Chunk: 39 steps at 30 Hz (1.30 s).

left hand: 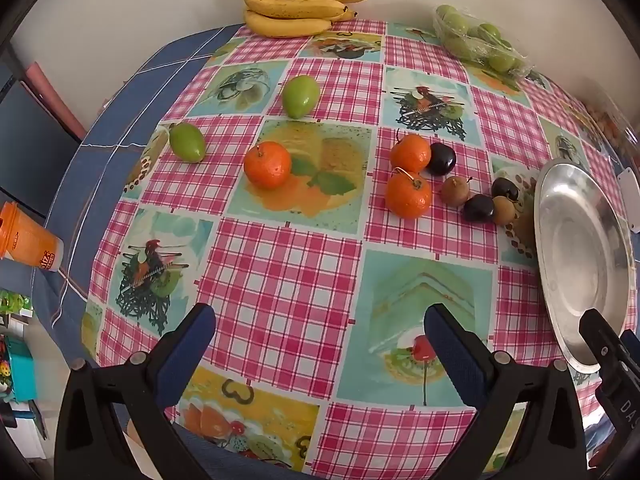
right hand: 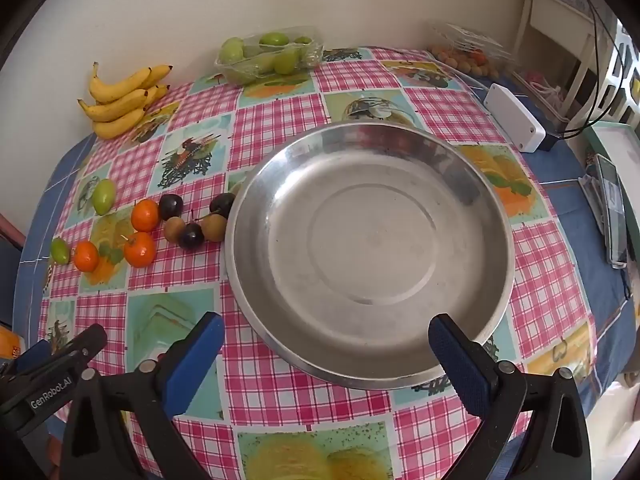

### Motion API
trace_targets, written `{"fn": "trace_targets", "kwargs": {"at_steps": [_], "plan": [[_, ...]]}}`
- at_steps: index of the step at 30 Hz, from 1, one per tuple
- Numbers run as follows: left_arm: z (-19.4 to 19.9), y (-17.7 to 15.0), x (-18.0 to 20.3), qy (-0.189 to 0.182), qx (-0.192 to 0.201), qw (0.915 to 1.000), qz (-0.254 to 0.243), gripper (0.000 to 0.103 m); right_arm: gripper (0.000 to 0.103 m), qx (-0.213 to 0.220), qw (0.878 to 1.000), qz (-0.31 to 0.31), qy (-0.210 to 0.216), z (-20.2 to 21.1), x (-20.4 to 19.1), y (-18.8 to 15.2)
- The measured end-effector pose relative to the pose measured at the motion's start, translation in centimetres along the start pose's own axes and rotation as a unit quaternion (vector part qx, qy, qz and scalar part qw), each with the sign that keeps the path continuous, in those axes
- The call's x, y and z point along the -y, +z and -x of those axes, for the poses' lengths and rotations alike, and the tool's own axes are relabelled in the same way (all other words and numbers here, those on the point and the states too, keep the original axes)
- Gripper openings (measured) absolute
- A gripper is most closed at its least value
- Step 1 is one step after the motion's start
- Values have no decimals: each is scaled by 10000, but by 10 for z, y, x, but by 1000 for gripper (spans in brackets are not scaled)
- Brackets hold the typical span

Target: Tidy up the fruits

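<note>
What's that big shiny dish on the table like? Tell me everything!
The metal dish is round, wide and shallow, silvery with dull smudges, a flat centre and a raised rim. It sits level on the checked tablecloth with nothing in it. Small brown and dark fruits lie close against its left rim; contact is unclear.

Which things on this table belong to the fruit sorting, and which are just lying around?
Part of the job: steel plate, three oranges, two loose green fruits, small dark and brown fruits, bananas, tray of green fruits.

Just lying about: orange cup, white box.
</note>
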<state>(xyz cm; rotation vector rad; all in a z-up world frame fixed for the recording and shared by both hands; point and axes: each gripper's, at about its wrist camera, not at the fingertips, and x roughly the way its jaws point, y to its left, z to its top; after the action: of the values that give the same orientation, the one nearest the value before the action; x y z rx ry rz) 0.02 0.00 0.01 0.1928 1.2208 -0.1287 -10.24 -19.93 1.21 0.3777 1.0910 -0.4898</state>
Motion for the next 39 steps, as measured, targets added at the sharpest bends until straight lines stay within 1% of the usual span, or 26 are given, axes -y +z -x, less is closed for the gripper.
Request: {"fn": "trace_targets", "kwargs": {"at_steps": [39], "plan": [[-1,2,1,31,-19,10000,64,103,103,-9,10000,27,13,0,-3,1]]}}
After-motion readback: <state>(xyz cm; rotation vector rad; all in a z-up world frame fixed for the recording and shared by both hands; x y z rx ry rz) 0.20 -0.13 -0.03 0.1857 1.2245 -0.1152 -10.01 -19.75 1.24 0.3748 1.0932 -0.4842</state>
